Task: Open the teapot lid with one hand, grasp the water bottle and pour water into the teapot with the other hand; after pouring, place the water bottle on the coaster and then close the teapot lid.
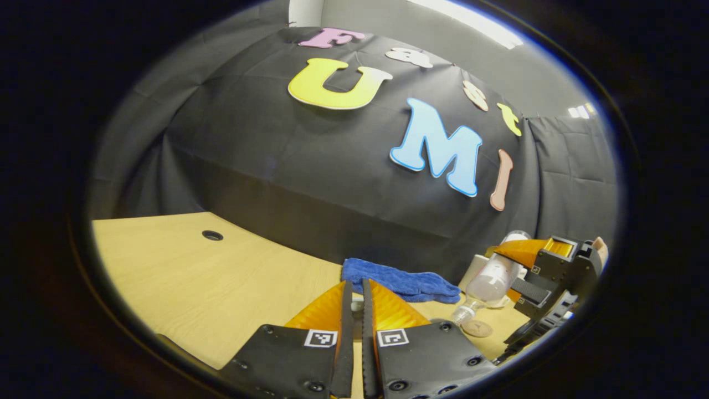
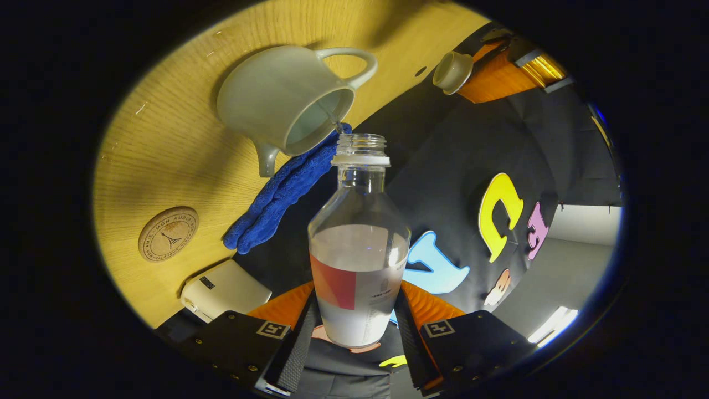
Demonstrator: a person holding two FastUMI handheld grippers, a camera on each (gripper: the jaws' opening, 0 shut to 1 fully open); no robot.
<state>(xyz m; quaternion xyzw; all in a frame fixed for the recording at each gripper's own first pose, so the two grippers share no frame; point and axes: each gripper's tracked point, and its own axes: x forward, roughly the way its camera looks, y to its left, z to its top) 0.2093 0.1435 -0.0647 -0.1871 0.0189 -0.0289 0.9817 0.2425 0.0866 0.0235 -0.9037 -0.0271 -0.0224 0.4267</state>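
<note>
Right gripper (image 2: 359, 327) is clamped on the lower body of the water bottle (image 2: 359, 260), one finger on each side, and the bottle is tipped well over with its uncapped neck aimed at the open mouth of the white teapot (image 2: 277, 100). Water sits in the bottle's base half and a thin thread appears to run from the neck toward the teapot's rim; the pour is judged to be in hand, not finished. Left gripper (image 1: 354, 302) has its fingers drawn nearly together on the teapot lid (image 2: 451, 71), which the right gripper view shows held off to one side, well apart from the teapot; the left gripper view itself shows little between the fingertips. Teapot stands on the wooden bench (image 1: 183, 277), just beside a blue cloth (image 2: 277, 194). Cork coaster (image 2: 168, 234) lies apart from the teapot, near a white box-like item (image 2: 224, 288). Recommended practice: keep the neck over the mouth, close to the rim, and raise the tilt gradually so the stream does not overshoot onto the cloth or bench. Grip should not slacken while the bottle is inverted. Lid should be kept clear of the stream until the bottle is righted and set on the coaster.
</note>
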